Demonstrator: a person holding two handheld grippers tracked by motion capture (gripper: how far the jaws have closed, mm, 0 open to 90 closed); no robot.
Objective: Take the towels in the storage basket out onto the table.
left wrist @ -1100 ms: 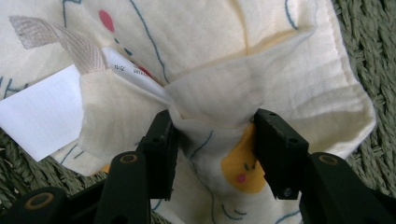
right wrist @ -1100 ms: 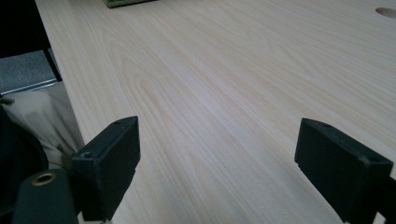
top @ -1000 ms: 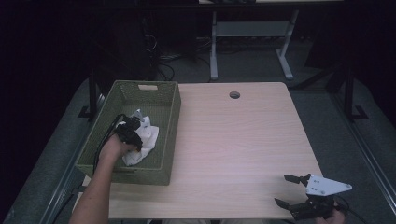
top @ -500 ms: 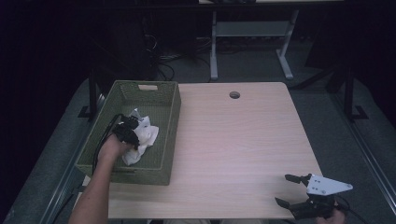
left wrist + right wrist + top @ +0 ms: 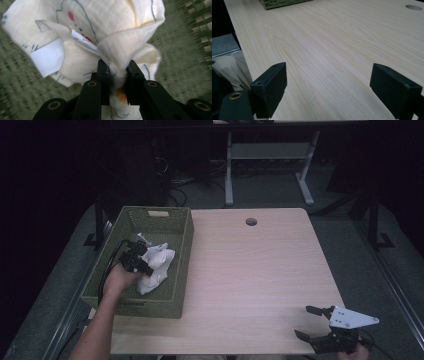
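Note:
A crumpled cream cloth (image 5: 156,264) with small printed figures and a white label lies inside the green woven basket (image 5: 180,237) at the table's left. My left gripper (image 5: 142,269) reaches into the basket and is shut on a fold of that cloth (image 5: 120,37); its jaws have just been closing, and the fabric bunches between the two black fingers (image 5: 103,75). At the table's near right corner my right gripper (image 5: 306,322) rests low over the wood, jaws wide apart with nothing between them (image 5: 328,87).
The light wooden table (image 5: 250,270) has a round cable hole (image 5: 251,221) near its far edge. The basket's corner (image 5: 279,3) shows far off in the right gripper view. Dark floor, cables and a desk frame lie beyond the table.
The left hand has shifted slightly inside the basket and the cloth is now pinched. The right gripper has stayed put.

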